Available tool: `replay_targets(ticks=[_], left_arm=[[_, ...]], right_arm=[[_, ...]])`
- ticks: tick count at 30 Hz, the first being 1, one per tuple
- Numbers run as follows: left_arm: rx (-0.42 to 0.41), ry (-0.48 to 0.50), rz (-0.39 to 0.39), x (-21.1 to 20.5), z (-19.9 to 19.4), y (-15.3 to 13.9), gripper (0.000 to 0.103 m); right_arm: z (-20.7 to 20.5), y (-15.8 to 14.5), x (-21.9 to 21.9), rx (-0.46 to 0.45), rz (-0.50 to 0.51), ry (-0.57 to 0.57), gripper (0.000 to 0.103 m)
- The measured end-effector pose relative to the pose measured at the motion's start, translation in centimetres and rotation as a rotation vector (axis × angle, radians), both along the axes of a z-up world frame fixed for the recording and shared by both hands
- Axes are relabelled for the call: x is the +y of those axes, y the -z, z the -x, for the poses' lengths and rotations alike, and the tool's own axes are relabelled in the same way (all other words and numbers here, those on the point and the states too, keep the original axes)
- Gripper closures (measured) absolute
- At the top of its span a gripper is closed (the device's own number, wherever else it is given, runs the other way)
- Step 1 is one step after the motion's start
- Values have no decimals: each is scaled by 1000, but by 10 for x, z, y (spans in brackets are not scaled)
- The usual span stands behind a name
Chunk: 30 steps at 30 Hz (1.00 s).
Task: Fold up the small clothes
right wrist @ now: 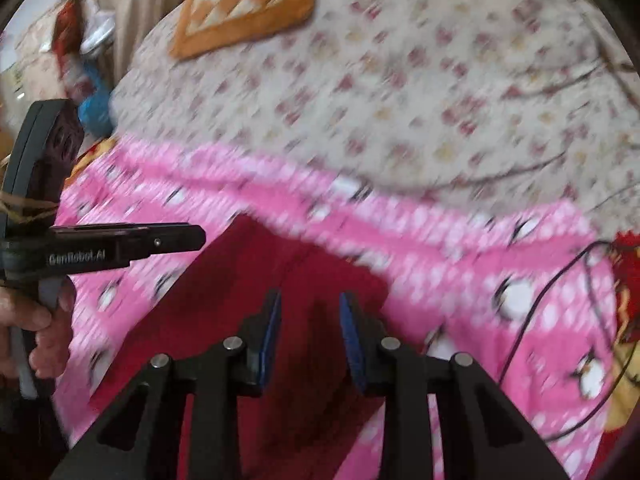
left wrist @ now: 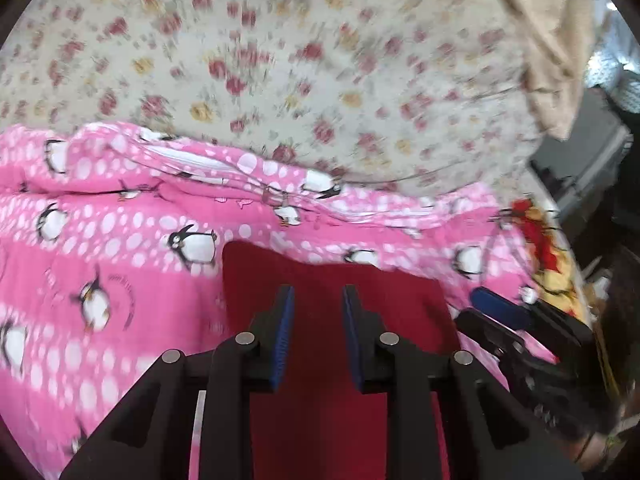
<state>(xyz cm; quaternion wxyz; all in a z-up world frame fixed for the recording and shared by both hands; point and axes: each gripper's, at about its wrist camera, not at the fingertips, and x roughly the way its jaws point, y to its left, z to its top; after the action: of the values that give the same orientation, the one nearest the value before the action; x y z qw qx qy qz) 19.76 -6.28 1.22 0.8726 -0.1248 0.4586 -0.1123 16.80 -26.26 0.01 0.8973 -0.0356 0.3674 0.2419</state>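
A dark red garment (left wrist: 328,304) lies flat on a pink penguin-print blanket (left wrist: 104,248). My left gripper (left wrist: 318,304) is open just above the red cloth, holding nothing. In the right wrist view the same red garment (right wrist: 224,300) runs under my right gripper (right wrist: 310,312), which is open and empty above it. The left gripper (right wrist: 120,244) shows at the left of the right wrist view, held by a hand. The right gripper (left wrist: 516,328) shows at the lower right of the left wrist view. Both views are blurred.
The pink blanket (right wrist: 460,264) lies on a floral bedsheet (left wrist: 280,60). An orange checked cushion (right wrist: 248,4) sits at the back. A thin black cable (right wrist: 532,320) crosses the blanket on the right. A yellow and red cloth (left wrist: 548,252) edges the bed.
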Motion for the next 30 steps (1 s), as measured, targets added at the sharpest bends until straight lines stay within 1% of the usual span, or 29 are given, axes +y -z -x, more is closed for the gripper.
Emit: replay_targets(ticks=[1, 2, 3, 4, 5, 6, 8, 9, 10, 12, 13, 14, 15, 16, 19, 21, 22, 23, 24, 25, 27, 28, 29, 30], left_arm=[[28, -7, -32, -4, -12, 10, 97], [70, -12, -59, -7, -21, 23, 97], [145, -10, -93, -12, -30, 44, 97], [194, -6, -107, -15, -34, 61, 95], [165, -11, -114, -16, -33, 61, 95], [161, -10, -126, -18, -33, 59, 95], [160, 1, -141, -18, -32, 52, 95], [149, 2, -133, -17, -29, 46, 95], [128, 4, -100, -12, -23, 37, 94], [81, 12, -28, 0, -7, 19, 86], [58, 16, -10, 5, 3, 12, 78], [39, 21, -5, 8, 12, 7, 69], [20, 26, -14, 11, 22, 1, 66], [9, 36, -29, 15, 34, -2, 64], [4, 51, -44, 22, 64, -3, 64], [1, 50, -36, 28, 81, 0, 64], [-3, 54, -30, 28, 89, 1, 64], [-6, 67, -29, 27, 96, 3, 64], [-6, 78, -30, 27, 101, 6, 64], [-6, 86, -24, 26, 103, 9, 64], [-3, 92, 12, 28, 108, 14, 64], [-4, 92, 32, 28, 108, 18, 64], [-10, 91, 59, 29, 106, 23, 63], [-15, 91, 79, 30, 103, 26, 63]], right_arm=[[-11, 7, 1, 9, -5, 21, 73], [-20, 16, 3, 37, -14, 29, 73], [-25, 28, 4, 82, -10, 30, 73], [-33, 45, 8, 143, 32, 34, 73], [-36, 60, 12, 176, 77, 40, 73], [-35, 63, 13, 165, 85, 47, 73], [-35, 57, 12, 175, 77, 60, 74], [-33, 52, 10, 169, 57, 61, 74], [-31, 45, 4, 160, 18, 65, 74], [-22, 29, -13, 144, -71, 92, 70], [-15, 20, -28, 123, -128, 113, 64], [-10, 14, -38, 110, -158, 127, 56], [-5, 11, -49, 98, -193, 144, 52], [2, 8, -60, 95, -225, 156, 46], [21, 7, -82, 116, -301, 150, 44], [30, 9, -88, 135, -336, 160, 39], [34, 11, -91, 146, -365, 164, 33], [37, 14, -93, 162, -396, 171, 26], [38, 18, -94, 181, -417, 179, 23], [38, 26, -94, 230, -453, 181, 21], [34, 44, -94, 339, -534, 167, 21], [34, 53, -95, 387, -569, 173, 21], [31, 67, -97, 454, -617, 192, 21], [30, 74, -97, 485, -642, 199, 21]])
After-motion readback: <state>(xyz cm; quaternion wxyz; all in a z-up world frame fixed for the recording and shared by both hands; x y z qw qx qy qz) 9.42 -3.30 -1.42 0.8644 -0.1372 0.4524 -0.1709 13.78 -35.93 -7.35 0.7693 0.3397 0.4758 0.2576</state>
